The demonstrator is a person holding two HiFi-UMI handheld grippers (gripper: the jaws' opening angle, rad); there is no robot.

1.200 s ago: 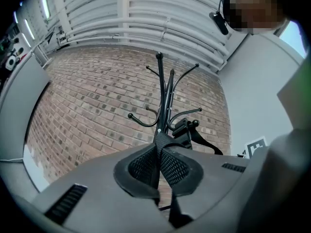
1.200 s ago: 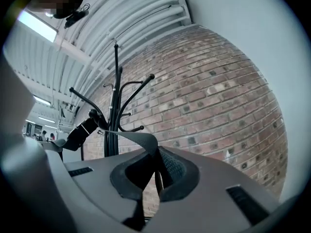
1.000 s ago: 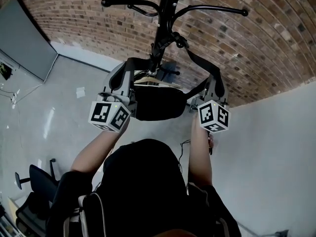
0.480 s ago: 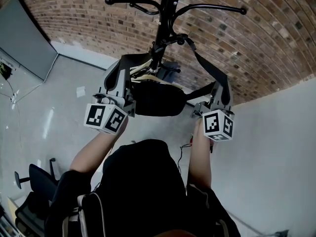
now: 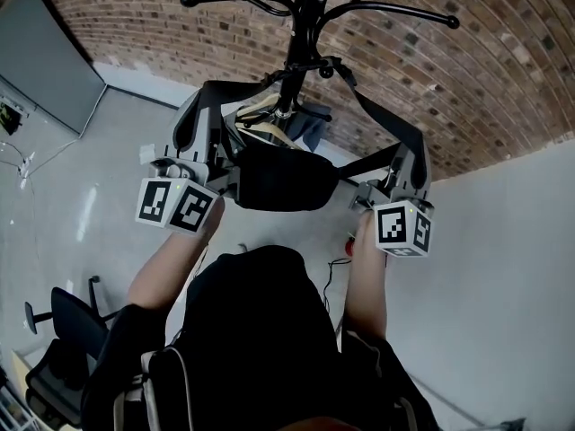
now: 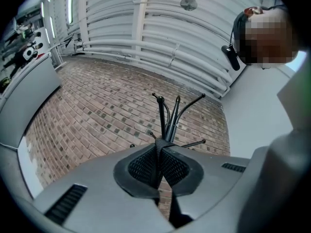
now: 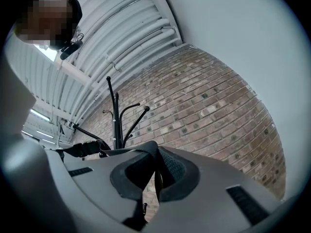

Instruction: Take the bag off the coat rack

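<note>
A black bag [image 5: 280, 180] hangs in front of the black coat rack [image 5: 305, 16], its strap [image 5: 382, 122] looped over a low peg on the pole. In the head view my left gripper [image 5: 189, 131] grips the strap's left run and my right gripper [image 5: 413, 155] grips its right run, with the bag slung between them. The left gripper view shows the jaws shut on the woven strap [image 6: 158, 161], the coat rack [image 6: 166, 120] beyond it. In the right gripper view the strap [image 7: 154, 166] is likewise pinched, and the coat rack [image 7: 115, 123] stands to the left.
A brick wall [image 5: 449, 70] stands behind the rack, with a white wall at the right. A pale wooden hanger [image 5: 259, 115] hangs on the rack behind the bag. A grey panel [image 5: 54, 70] is at the left and an office chair [image 5: 63, 317] at the lower left.
Both grippers have moved apart, the left one leftward and the right one outward and down a little. The strap is spread wider and the bag sits slightly higher.
</note>
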